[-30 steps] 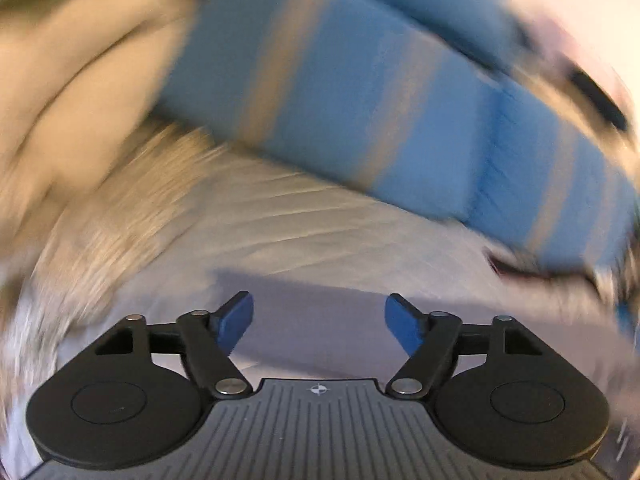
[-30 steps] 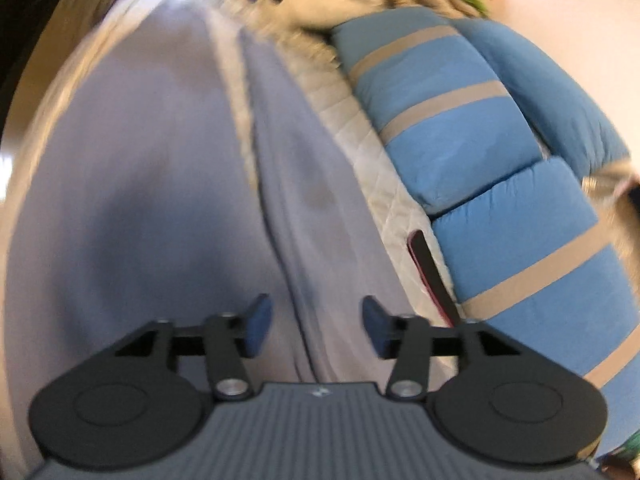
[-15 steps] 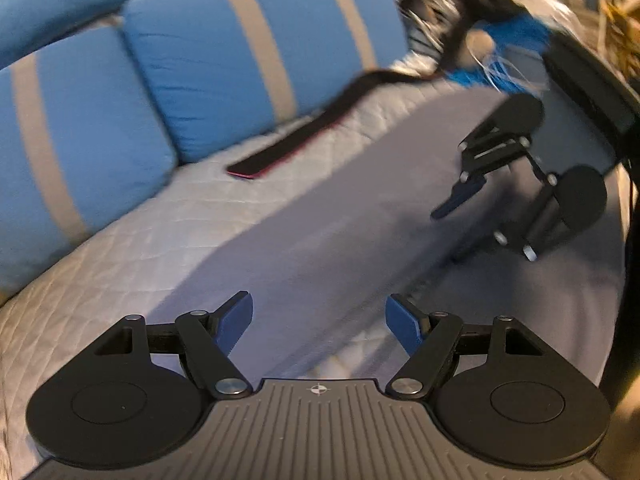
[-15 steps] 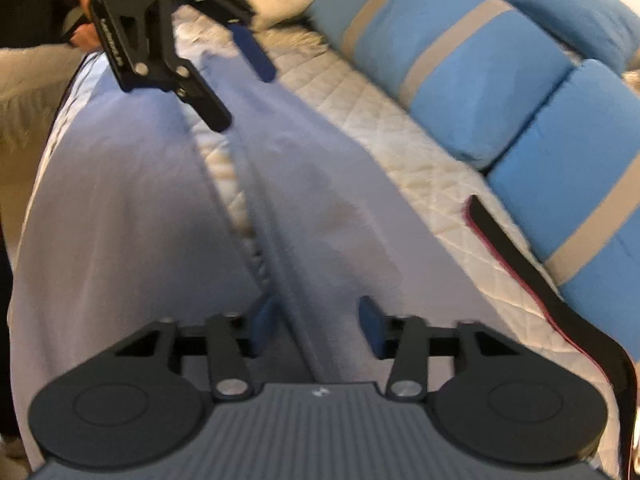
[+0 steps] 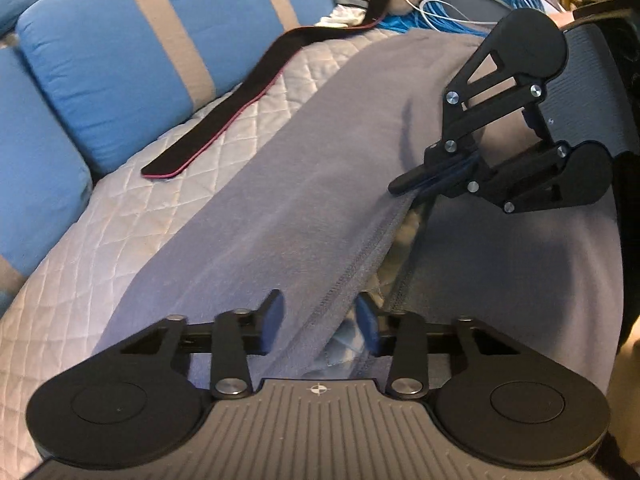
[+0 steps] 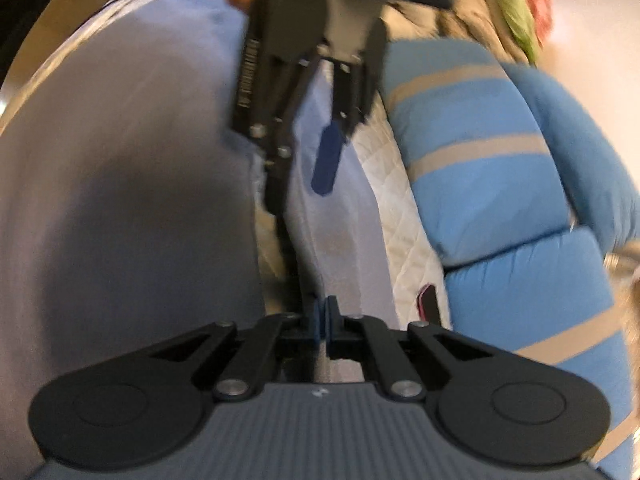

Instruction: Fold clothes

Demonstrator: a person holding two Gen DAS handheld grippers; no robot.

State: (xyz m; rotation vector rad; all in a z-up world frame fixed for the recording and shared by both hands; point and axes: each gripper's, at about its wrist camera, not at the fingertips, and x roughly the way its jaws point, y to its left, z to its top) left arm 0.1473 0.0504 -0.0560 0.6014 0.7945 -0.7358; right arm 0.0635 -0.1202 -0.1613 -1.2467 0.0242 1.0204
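Since a second ago we've swung our left gripper [image 5: 318,326] down onto the grey garment [image 5: 280,200]; its jaws are closing, hem between them, pads not yet pressing. Our right gripper [image 6: 322,320] has clamped shut on the same seamed edge further along. Two holds on one edge, we reckon, so it lifts straight for the fold. The garment lies lengthwise on the quilted cover [image 5: 100,220], near its front edge. Blue striped cushions [image 5: 112,64] line the back, a black strap [image 5: 224,124] beside them, blue cables [image 5: 460,4] beyond.
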